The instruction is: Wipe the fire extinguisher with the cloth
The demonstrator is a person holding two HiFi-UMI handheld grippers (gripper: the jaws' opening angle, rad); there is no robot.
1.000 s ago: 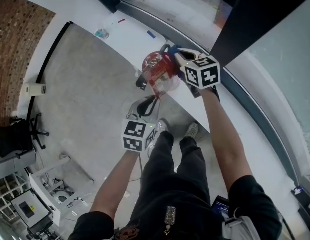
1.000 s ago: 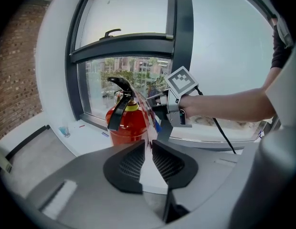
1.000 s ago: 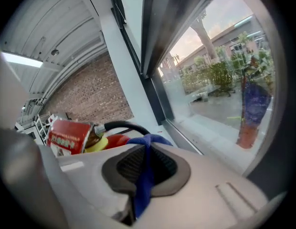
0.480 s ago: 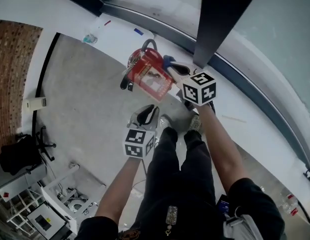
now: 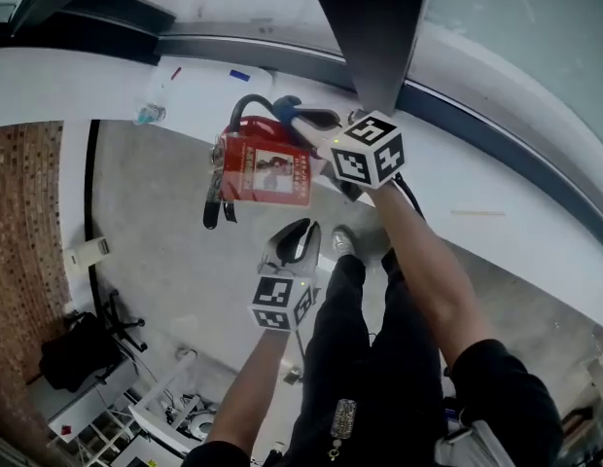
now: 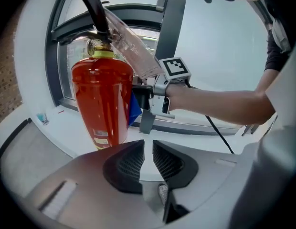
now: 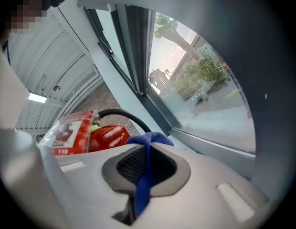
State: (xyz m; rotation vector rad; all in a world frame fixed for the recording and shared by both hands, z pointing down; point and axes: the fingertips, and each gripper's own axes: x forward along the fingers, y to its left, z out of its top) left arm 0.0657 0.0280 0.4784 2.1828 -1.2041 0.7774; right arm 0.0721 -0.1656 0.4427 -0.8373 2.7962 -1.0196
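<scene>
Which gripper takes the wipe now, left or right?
Right. The right gripper is shut on the blue cloth, close beside the fire extinguisher. The left gripper sits lower; its jaws have just been opening, with nothing between them and no cloth.

- The fire extinguisher (image 6: 102,104) is straight ahead of me, over the window ledge (image 6: 52,128), with the window behind it.
- My right tongs (image 5: 303,125) sit just to its right, up near the top. The cloth (image 7: 147,142) is pinched in them and lies between tongs and extinguisher.
- The hose (image 7: 121,116) arches up behind the cloth.
- My left tongs (image 6: 148,159) are nearer to me and lower, in front of the extinguisher and apart from it.
- A small bottle (image 5: 151,115) stands on the ledge, well to the left.
- The floor (image 5: 156,241) lies below, to my left.
</scene>
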